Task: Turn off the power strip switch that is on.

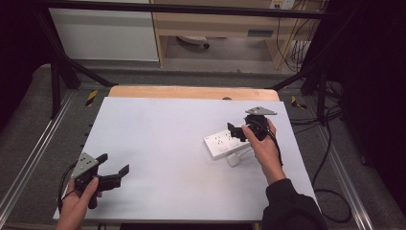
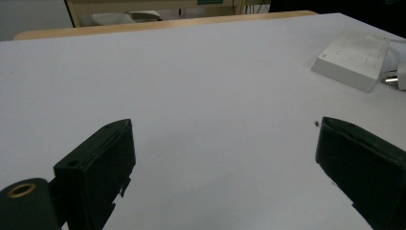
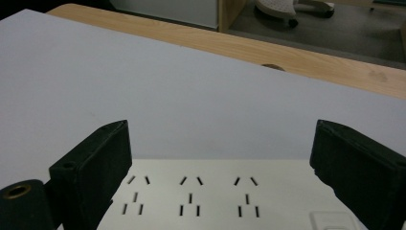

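Note:
A white power strip (image 1: 221, 142) with several sockets lies on the white tabletop (image 1: 167, 143), right of centre. A white plug (image 1: 233, 159) on a cord rests just in front of it. My right gripper (image 1: 234, 132) hangs over the strip's right end with its jaws wide apart and nothing between them. In the right gripper view the strip's socket face (image 3: 215, 196) lies below the open gripper (image 3: 221, 127). My left gripper (image 1: 115, 163) is near the front left corner, open and empty. In the left gripper view, beyond the open gripper (image 2: 225, 125), are the strip (image 2: 354, 57) and the plug (image 2: 400, 76).
The white sheet covers a wooden table whose far edge (image 1: 191, 92) is bare. A black metal frame (image 1: 57, 76) surrounds the table. Cables (image 1: 330, 143) trail on the floor at the right. A chair base (image 1: 194, 42) stands beyond the table.

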### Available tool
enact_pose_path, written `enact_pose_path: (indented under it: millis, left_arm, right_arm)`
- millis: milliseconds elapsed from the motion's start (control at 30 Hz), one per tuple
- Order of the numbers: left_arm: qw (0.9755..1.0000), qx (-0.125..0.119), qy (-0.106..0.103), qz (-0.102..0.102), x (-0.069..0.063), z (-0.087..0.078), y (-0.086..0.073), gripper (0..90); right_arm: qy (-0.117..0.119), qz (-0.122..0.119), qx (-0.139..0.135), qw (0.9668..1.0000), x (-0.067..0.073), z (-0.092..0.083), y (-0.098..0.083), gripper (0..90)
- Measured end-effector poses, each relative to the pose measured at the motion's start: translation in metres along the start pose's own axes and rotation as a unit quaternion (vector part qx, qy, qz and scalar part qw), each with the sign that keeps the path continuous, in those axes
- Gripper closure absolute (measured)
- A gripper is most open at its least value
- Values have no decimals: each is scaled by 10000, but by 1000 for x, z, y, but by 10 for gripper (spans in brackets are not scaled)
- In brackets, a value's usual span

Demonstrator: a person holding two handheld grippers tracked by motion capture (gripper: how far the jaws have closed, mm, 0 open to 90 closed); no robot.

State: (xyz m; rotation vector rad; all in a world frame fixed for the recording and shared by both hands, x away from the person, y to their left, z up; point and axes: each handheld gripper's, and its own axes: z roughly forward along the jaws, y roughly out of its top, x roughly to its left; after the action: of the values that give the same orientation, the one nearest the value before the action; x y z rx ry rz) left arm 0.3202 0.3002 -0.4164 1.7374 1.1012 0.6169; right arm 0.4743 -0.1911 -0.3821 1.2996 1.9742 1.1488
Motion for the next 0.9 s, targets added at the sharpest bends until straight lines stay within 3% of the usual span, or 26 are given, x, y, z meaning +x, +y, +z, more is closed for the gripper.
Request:
enact_pose_path:
  millis: [367,567,900]
  left_arm:
    - [9999,64,48,-124,-2,-7,-3,67]
    - [9997,68,90,-195,1,-9,-5,69]
    - [9996,47,117,-272,3,-12,-7,69]
  right_arm:
    - [53,63,-160,9998,-19,-24,5,71]
    - [231,21,-305,9993,-26,-40,-1,56]
    - [273,161,-547,9980,-39,-62,-13,45]
